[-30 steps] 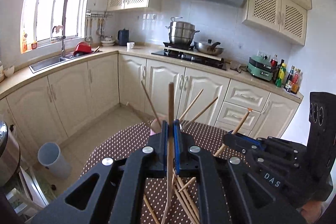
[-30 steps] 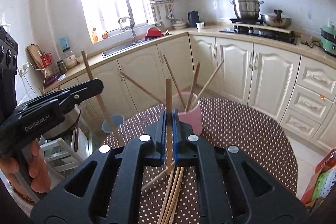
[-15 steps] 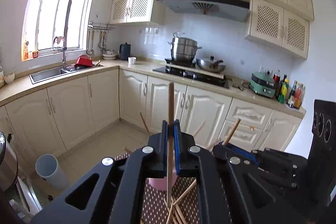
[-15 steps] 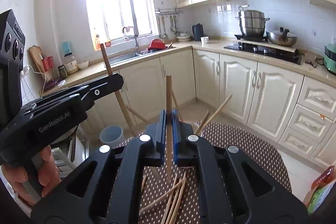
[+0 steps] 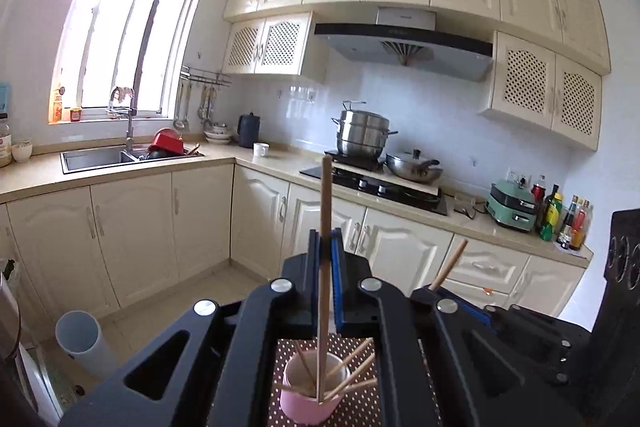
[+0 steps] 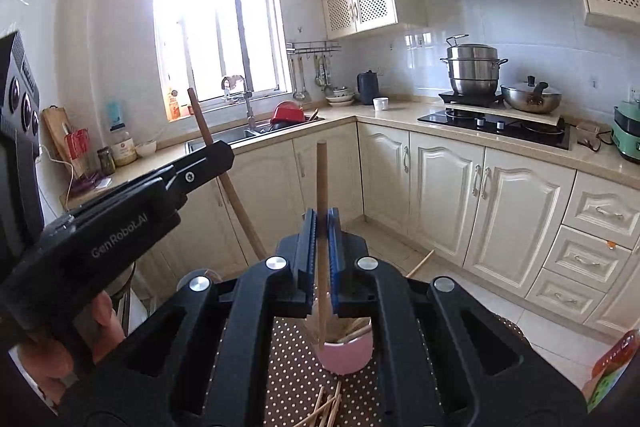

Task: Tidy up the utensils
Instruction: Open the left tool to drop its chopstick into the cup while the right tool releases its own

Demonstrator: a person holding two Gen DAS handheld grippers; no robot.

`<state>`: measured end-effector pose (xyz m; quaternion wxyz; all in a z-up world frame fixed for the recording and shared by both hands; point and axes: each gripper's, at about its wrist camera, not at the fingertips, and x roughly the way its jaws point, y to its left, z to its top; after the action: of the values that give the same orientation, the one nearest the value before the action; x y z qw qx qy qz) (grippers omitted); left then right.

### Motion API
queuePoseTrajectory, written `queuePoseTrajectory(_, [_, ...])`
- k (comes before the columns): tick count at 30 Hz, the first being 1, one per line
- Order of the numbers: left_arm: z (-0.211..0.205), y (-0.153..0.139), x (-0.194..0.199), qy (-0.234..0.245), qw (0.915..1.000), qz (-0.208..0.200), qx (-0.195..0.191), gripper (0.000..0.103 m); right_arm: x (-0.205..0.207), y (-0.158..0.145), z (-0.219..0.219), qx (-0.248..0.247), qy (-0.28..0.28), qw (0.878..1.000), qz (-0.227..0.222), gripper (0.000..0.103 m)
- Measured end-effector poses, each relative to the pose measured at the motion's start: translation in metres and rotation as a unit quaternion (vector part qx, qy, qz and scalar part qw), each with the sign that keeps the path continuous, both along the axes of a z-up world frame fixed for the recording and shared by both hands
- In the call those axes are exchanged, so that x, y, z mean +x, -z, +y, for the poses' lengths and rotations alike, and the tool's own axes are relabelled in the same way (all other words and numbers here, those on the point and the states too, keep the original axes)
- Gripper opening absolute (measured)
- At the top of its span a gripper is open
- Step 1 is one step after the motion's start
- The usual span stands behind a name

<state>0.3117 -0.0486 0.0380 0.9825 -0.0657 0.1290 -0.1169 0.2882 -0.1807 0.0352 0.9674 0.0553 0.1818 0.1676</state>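
Left tool (image 5: 325, 247) was clamped on one wooden chopstick (image 5: 325, 227) – upright, its lower end inside the pink cup (image 5: 306, 409) among other sticks. Right tool (image 6: 322, 227) gripped a second chopstick (image 6: 322, 195), lower end also in the pink cup. Cup stood on the dotted tabletop (image 6: 288, 367) – loose chopsticks (image 6: 324, 407) lay just in front.

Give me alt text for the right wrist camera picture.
The right gripper clamps one upright chopstick above a pink cup holding more chopsticks on a dotted table. At left, the left gripper holds another.
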Motion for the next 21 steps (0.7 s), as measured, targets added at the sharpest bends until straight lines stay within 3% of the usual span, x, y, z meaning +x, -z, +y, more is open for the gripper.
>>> queuePoseTrajectory(11, [-0.003,0.028,0.024,-0.005,0.9998,0.021,0.004,0.006,0.005,-0.004,-0.001,0.003,0.007,1.0,-0.01,0.006])
queuePoseTrajectory(17, [-0.007,0.042,0.029,0.003,0.9991,0.031,0.027,0.006,0.007,-0.003,0.0,0.001,0.01,1.0,-0.015,0.006])
queuePoseTrajectory(21, [-0.004,0.046,0.029,0.003,0.9991,0.038,0.019,0.007,0.008,0.001,0.002,-0.004,0.011,1.0,-0.014,0.006])
